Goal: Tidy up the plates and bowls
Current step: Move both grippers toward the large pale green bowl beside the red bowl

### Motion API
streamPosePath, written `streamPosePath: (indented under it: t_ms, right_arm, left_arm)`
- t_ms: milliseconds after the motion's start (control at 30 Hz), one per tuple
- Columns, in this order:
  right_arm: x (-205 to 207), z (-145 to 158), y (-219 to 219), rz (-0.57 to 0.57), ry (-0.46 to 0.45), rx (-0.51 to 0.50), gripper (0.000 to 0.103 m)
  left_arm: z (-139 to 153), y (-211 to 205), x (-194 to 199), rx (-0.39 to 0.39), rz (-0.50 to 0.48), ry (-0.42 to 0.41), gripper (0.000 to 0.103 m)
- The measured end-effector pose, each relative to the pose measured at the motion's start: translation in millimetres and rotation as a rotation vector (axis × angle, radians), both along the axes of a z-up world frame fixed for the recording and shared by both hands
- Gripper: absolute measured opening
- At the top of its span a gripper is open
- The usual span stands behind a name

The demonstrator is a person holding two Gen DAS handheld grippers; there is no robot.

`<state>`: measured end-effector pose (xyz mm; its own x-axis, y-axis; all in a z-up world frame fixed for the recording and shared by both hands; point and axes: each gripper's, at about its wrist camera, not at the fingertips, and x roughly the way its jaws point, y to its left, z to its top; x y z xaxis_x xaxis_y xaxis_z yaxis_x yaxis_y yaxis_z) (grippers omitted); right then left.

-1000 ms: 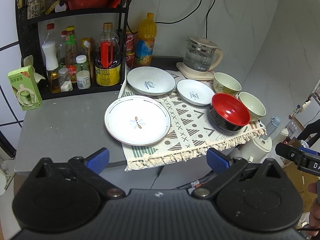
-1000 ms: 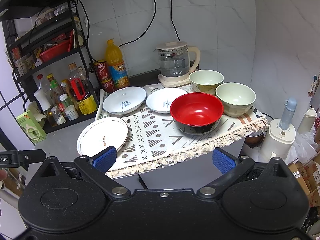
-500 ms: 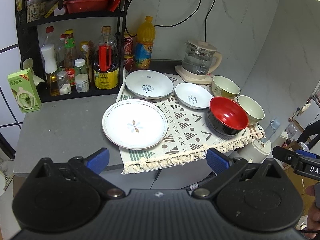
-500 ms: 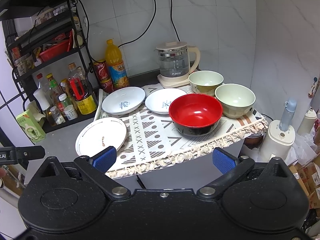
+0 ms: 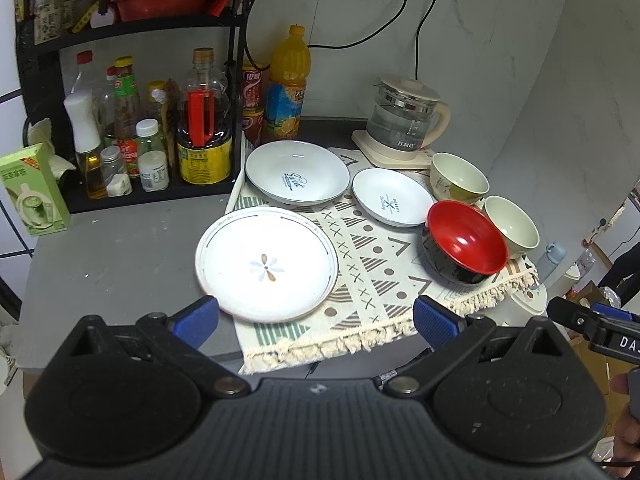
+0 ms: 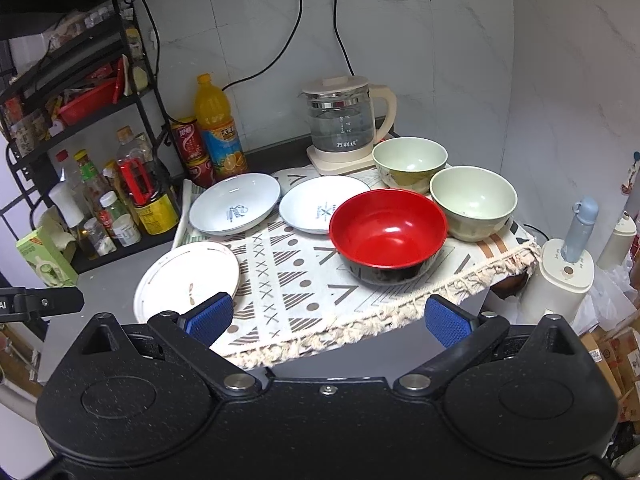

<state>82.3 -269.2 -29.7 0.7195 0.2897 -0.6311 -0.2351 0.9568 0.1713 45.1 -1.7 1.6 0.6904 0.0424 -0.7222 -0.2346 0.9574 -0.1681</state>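
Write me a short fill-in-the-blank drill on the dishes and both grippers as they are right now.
1. The bowl with the red inside is ____ on the outside.
2. The number of pale green bowls on the patterned cloth is ____.
3. The flower plate lies partly on the cloth and partly on the ____ counter.
4. The fingers of the left gripper and the right gripper stand ____, holding nothing.

Missing words: black; two; grey; open

Left tool (image 5: 316, 318) and right tool (image 6: 328, 318) — both wide open, blue pads apart, level, empty.
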Motion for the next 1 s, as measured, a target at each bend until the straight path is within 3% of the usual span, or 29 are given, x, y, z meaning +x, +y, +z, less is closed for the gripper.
streamPosePath:
  t_ms: [533,1000]
  right_arm:
    - [85,-16,-6,-0.022,0.046,-0.042,0.103]
    - [143,-38,-27,-0.110,0.090,0.014,0.103]
  left_arm:
    - [-19,4,109,-0.025,-0.034,0.037,0.102]
    - [-41,17,199,-0.055,-0.072,0.073,0.102]
